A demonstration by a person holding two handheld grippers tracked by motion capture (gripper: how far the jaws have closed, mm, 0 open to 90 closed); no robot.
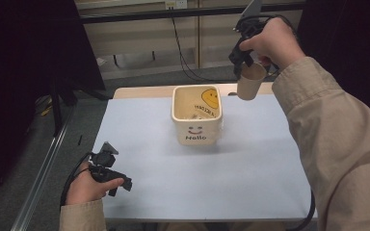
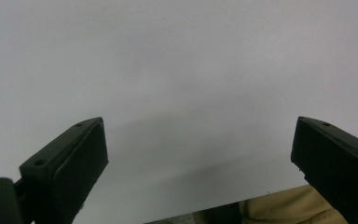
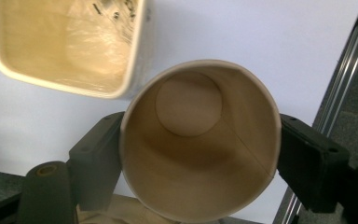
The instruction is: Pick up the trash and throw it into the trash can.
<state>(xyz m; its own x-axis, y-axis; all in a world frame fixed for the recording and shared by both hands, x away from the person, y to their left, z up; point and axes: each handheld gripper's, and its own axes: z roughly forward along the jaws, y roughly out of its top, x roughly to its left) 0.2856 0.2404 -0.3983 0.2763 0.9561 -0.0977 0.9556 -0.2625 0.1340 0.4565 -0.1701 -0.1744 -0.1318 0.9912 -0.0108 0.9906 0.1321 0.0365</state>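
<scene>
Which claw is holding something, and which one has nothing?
The right claw grips a brown paper cup, lifted above the table's far edge. The left claw is open and empty, low over the table.

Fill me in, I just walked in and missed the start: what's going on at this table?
A person works with a gripper in each hand. The right gripper is clamped on an empty paper cup, held in the air beyond and to the right of a cream square container marked Hello. A crumpled wrapper lies inside that container. The left gripper rests open and empty near the table's front left corner.
</scene>
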